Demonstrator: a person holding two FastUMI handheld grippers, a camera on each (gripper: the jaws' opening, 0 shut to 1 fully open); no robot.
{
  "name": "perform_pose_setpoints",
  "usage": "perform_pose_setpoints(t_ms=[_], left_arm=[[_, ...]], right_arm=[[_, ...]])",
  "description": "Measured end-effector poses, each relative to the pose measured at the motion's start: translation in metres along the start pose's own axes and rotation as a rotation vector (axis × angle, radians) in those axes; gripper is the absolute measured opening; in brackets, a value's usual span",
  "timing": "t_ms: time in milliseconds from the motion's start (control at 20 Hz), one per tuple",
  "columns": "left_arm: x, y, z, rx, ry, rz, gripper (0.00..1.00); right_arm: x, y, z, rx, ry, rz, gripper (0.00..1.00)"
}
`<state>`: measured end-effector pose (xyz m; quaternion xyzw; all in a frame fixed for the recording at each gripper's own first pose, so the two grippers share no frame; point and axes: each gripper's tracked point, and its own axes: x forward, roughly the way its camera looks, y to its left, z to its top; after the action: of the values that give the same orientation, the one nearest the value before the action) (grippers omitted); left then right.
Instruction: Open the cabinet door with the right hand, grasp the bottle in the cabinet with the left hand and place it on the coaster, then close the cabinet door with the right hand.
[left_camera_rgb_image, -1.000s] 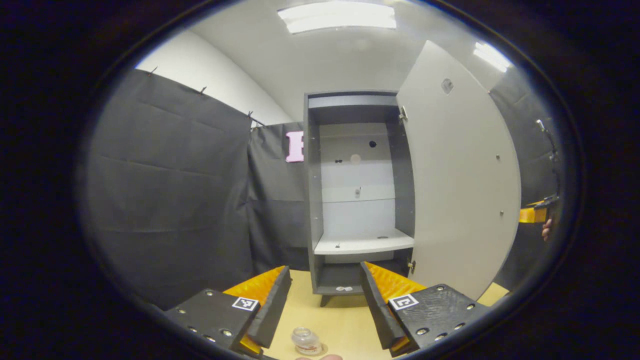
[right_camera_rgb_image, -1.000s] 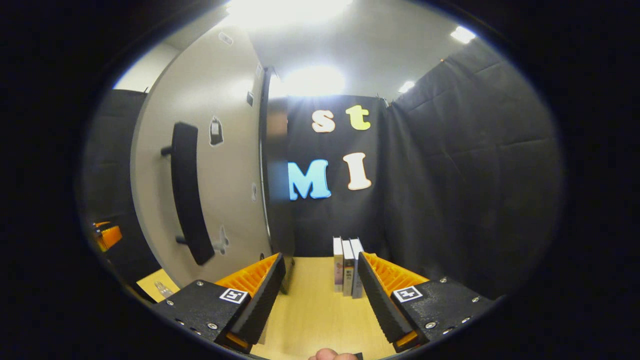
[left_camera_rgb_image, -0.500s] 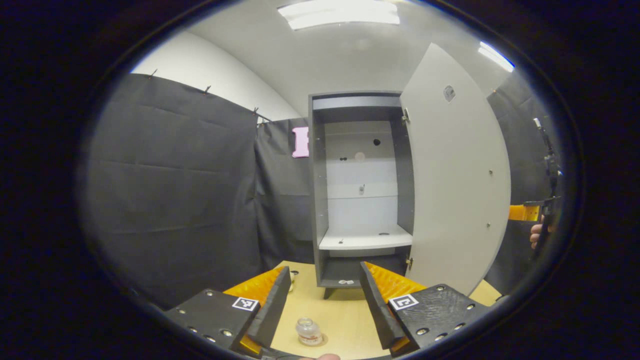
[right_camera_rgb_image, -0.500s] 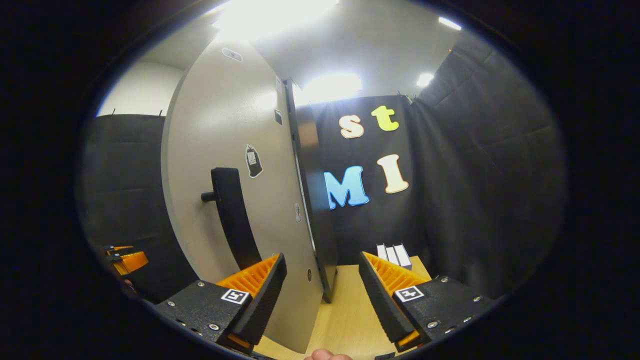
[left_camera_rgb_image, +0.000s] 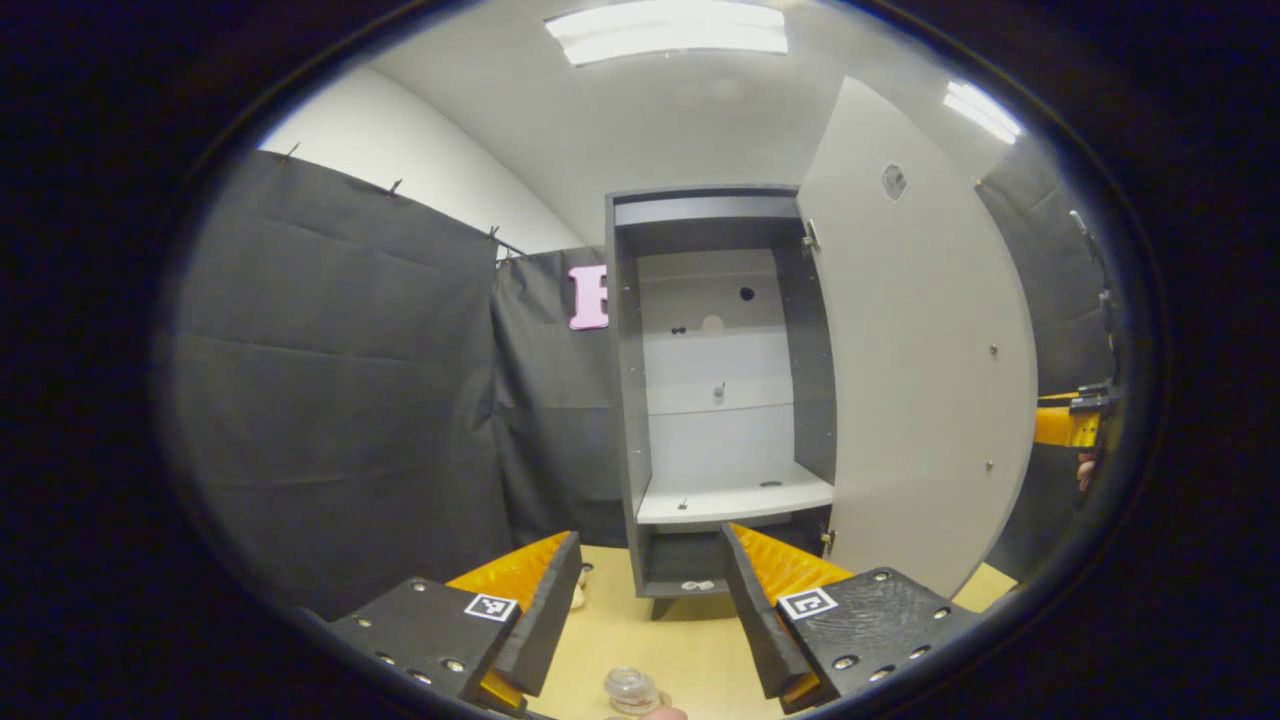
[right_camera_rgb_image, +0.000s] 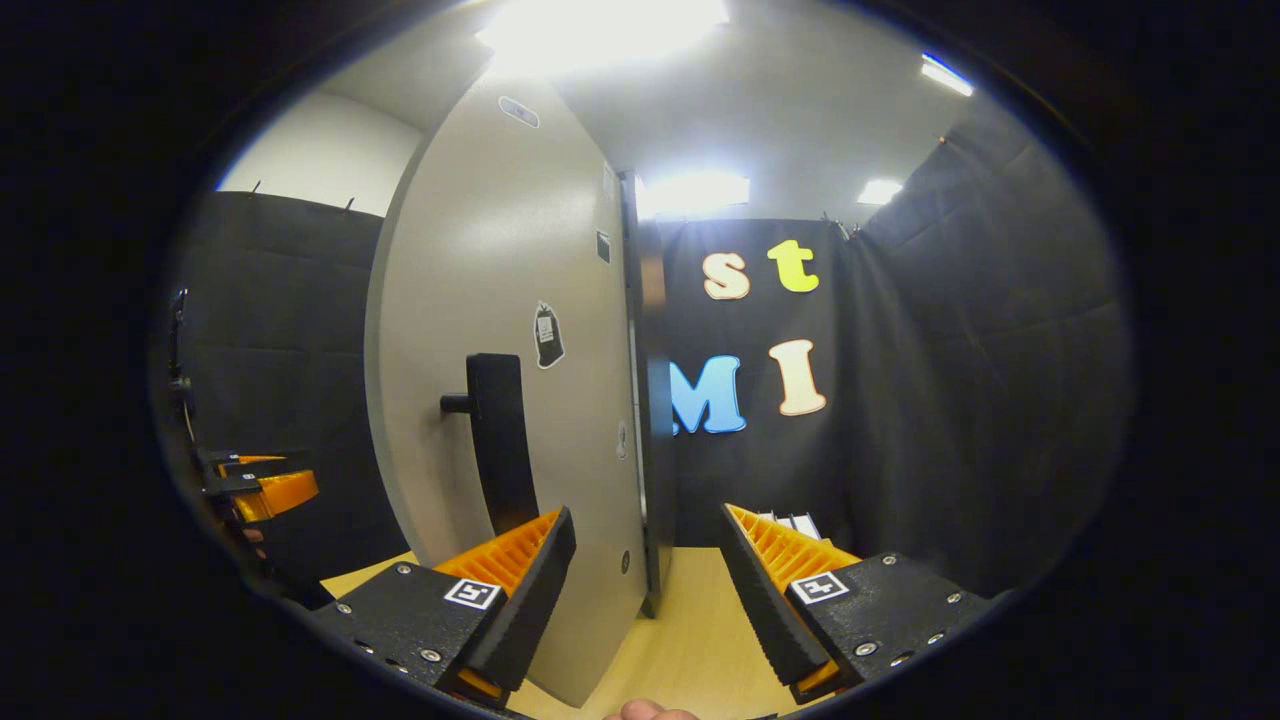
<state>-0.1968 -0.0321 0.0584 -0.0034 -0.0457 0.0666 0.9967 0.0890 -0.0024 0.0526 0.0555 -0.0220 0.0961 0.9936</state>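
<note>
The left claw (left_camera_rgb_image: 650, 610) hangs released with nothing between its fingers, pulled back from the cabinet (left_camera_rgb_image: 720, 390) — a stance that suits a hand whose share of the job looks finished. The bottle (left_camera_rgb_image: 632, 690) stands upright on the worktop (left_camera_rgb_image: 680, 650) just below and slightly behind the claw's fingertips, on what seems to be the coaster, though its rim is barely visible there. Ahead of the claw the cabinet interior gapes, its white shelf (left_camera_rgb_image: 735, 497) bare apart from small marks.

The right claw (right_camera_rgb_image: 645, 590) is also spread wide, gripping nothing. The cabinet door (right_camera_rgb_image: 500, 400) stands swung out, its outer face just ahead and to the claw's left, the dark handle (right_camera_rgb_image: 500, 440) a little above the left finger — I judge the claw is placed there to push or hook the door shut, which is the remaining step. In the left gripper view the right claw peeks past the door's free edge (left_camera_rgb_image: 1065, 425).

Room for the swing looks fair: the door's lower edge clears the worktop, and the bottle sits well away from its arc. The door's hinge edge lies straight ahead of the right claw, with the books (right_camera_rgb_image: 790, 522) beyond its right finger, clear of the closing path
</note>
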Motion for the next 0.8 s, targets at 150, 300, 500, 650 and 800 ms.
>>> perform_pose_setpoints(t_ms=[150,300,500,650,800], left_arm=[[0.021,0.009,-0.009,-0.006,0.015,-0.018,0.79],[0.038,0.019,-0.016,-0.016,0.022,-0.031,0.79],[0.062,0.036,-0.024,-0.009,0.025,-0.045,0.79],[0.08,0.045,-0.029,-0.001,0.011,-0.072,0.79],[0.095,0.058,-0.037,0.008,0.013,-0.094,0.79]], right_arm=[[0.006,0.022,-0.001,-0.001,0.008,0.022,0.89],[0.014,0.044,-0.002,-0.011,0.001,0.035,0.89],[0.033,0.058,-0.008,-0.002,0.006,0.004,0.89],[0.05,0.064,-0.01,0.05,0.006,-0.027,0.89],[0.064,0.071,-0.012,0.097,-0.002,-0.062,0.89]])
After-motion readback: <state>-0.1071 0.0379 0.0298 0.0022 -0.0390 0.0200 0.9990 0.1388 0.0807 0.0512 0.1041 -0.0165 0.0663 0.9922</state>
